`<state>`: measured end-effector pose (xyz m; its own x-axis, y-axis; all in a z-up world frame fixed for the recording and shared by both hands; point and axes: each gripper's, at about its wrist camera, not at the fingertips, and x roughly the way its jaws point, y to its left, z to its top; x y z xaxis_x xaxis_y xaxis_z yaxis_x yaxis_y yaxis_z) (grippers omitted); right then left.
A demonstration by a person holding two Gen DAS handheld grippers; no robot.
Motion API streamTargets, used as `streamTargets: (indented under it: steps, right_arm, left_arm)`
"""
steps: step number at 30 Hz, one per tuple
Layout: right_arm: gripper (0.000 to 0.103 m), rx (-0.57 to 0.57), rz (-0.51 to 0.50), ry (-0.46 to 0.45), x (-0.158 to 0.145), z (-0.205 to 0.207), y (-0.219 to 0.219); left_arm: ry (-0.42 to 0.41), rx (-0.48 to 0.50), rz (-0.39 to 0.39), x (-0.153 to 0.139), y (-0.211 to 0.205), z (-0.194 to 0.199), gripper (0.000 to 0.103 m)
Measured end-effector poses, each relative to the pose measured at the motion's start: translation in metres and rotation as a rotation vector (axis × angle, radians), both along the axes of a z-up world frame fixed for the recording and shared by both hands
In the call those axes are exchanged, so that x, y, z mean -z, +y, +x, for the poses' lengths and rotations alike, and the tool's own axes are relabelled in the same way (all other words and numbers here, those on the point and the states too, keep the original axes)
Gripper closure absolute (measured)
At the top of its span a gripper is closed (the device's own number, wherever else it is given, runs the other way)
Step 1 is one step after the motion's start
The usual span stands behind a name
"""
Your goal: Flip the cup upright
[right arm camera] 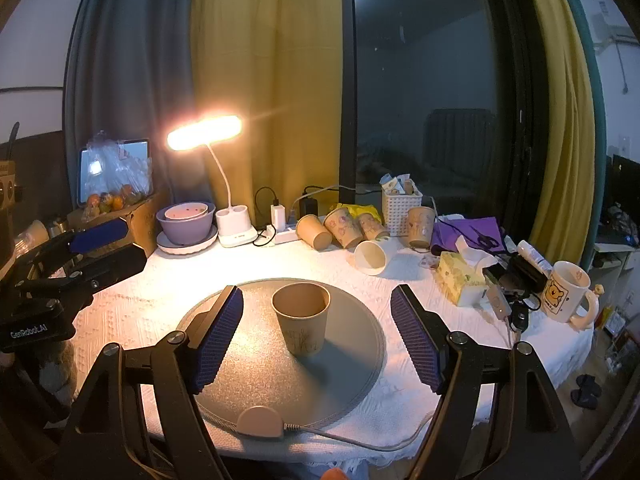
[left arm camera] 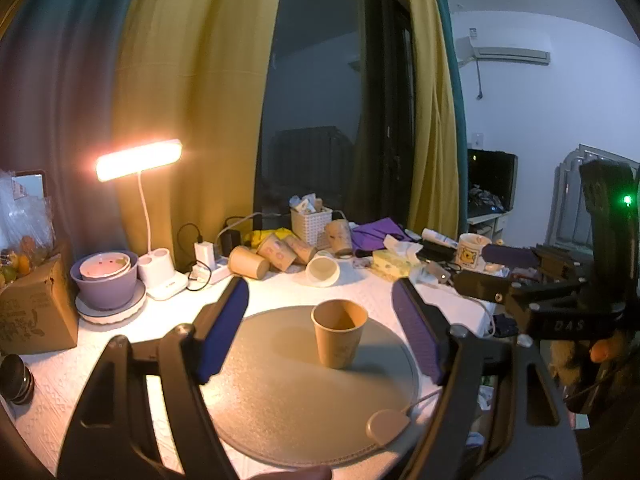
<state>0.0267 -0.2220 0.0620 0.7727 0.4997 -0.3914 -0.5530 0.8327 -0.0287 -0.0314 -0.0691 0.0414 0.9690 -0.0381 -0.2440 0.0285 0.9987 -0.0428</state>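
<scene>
1. While both grippers hang back from it, the brown paper cup (right arm camera: pixel 301 317) stands upright, mouth up, on the round grey mat (right arm camera: pixel 256 376) in the middle of the table.
2. Left gripper (left arm camera: pixel 320 334): jaws spread wide with nothing between the blue pads (left arm camera: pixel 222 336). The cup sits past the fingertips, roughly centred in the gap, not touching either pad.
3. Right gripper (right arm camera: pixel 316 336): same deal, wide open and holding nothing. From its camera the cup is between the two fingers but clear of both.
4. You can see each gripper from the other's camera too. The left one shows up at the left edge of the right view, the right one at the right edge of the left view, green LED (left arm camera: pixel 627 200) lit. Both are off to the side of the mat.
5. The mat has a small beige controller tab (right arm camera: pixel 260 421) on its near edge with a white cable (right arm camera: pixel 360 440) running off to the right.
6. Behind the mat, a pile of spare paper cups (right arm camera: pixel 340 228) lies tipped over near a white basket (right arm camera: pixel 401 210); one white-lined cup (right arm camera: pixel 371 257) lies on its side, mouth facing the camera.
7. A lit desk lamp (right arm camera: pixel 205 132) stands back left, beside a purple bowl (right arm camera: pixel 185 228) on a white plate.
8. On the right: a tissue box (right arm camera: pixel 460 280) and a bear mug (right arm camera: pixel 566 292).
</scene>
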Motion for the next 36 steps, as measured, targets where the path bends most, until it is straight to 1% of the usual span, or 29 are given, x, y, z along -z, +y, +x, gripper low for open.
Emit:
streamTargets:
  steps: [36]
  right_arm:
    - [0.024, 0.002, -0.001, 0.003, 0.0011, -0.0005, 0.0028]
  left_arm:
    - [0.001, 0.0, 0.001, -0.0003, -0.0002, -0.0001, 0.028]
